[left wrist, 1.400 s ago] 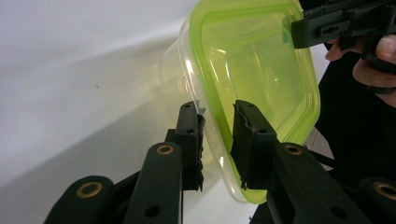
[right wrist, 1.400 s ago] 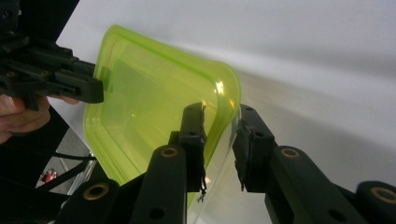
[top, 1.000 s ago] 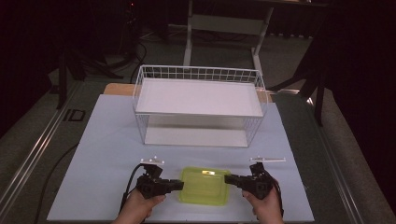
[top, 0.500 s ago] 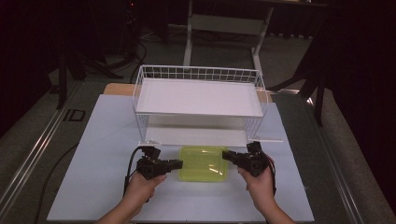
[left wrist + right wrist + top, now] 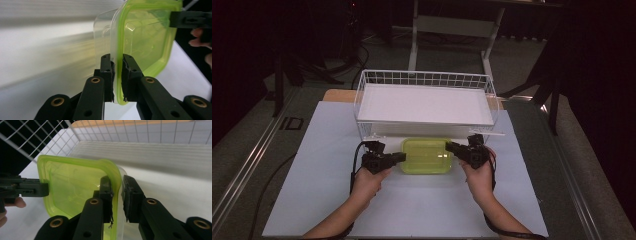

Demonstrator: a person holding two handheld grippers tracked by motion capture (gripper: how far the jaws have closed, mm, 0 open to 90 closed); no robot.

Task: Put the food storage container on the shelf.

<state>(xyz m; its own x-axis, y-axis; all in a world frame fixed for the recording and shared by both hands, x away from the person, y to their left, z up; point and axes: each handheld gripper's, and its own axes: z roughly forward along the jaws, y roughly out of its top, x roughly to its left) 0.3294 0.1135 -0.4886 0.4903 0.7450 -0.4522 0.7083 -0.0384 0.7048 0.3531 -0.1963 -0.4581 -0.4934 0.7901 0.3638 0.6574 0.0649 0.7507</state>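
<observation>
A clear container with a yellow-green lid (image 5: pixel 427 156) is held level just above the white table, its far edge at the front of the white wire rack (image 5: pixel 424 78). My left gripper (image 5: pixel 401 157) is shut on the container's left rim. My right gripper (image 5: pixel 449 146) is shut on its right rim. In the left gripper view the jaws of the left gripper (image 5: pixel 117 58) pinch the lid edge of the container (image 5: pixel 145 37). In the right gripper view the right gripper (image 5: pixel 117 181) clamps the rim of the container (image 5: pixel 75 185), with the left gripper (image 5: pixel 25 188) across from it.
The rack carries a white shelf board (image 5: pixel 424 105) with a low open space beneath it. A white sheet (image 5: pixel 327 165) covers the table. A desk frame (image 5: pixel 452 25) and black cables (image 5: pixel 337 65) stand on the dark floor behind.
Both grippers have carried the container away from the person, from the table's front edge up to the rack's front.
</observation>
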